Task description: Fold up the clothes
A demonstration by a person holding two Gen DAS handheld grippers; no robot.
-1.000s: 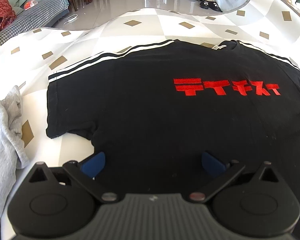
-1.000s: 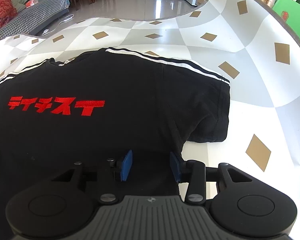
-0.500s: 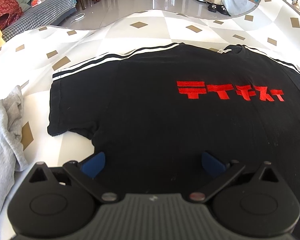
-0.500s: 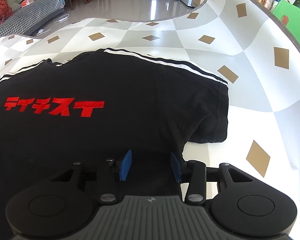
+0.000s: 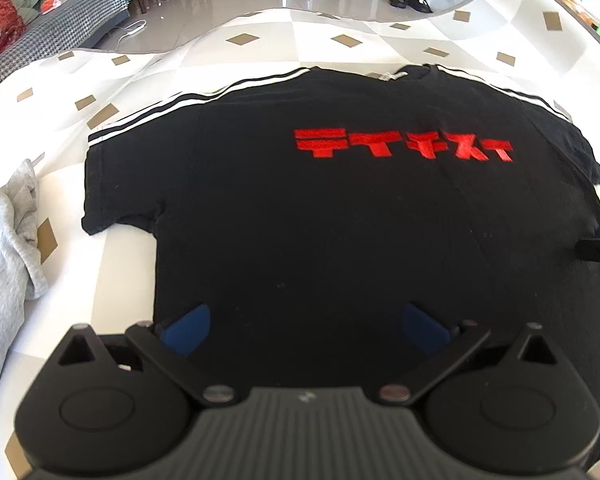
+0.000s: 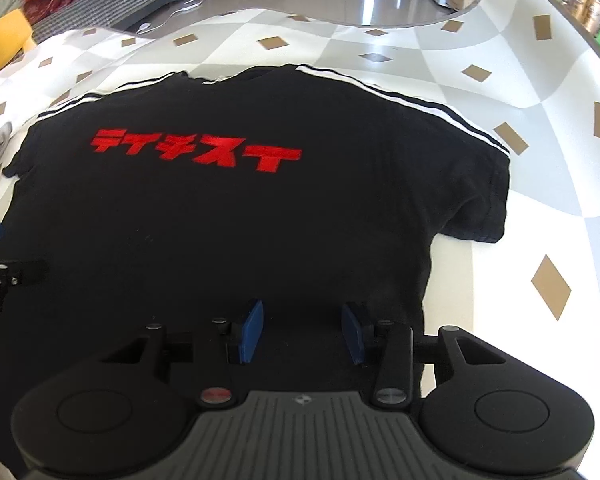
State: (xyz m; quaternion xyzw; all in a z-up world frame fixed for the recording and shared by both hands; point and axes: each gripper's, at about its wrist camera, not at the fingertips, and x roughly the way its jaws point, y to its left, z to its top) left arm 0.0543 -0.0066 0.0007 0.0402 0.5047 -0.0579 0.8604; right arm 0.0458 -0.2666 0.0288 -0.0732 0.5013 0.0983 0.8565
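The black T-shirt is lying flat (red lettering up) across the desk, collar toward the far edge. The left hand-held gripper is hovering wide open over its hem; the right hand-held gripper is standing partly open, gripping nothing.

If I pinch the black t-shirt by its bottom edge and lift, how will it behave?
The black t-shirt lies flat and thin on the checked cloth, so it will probably drape limply, not hold its shape. Its spread sleeve would likely dangle and trail. The cloth looks smooth, so the shirt may slide rather than peel up cleanly.
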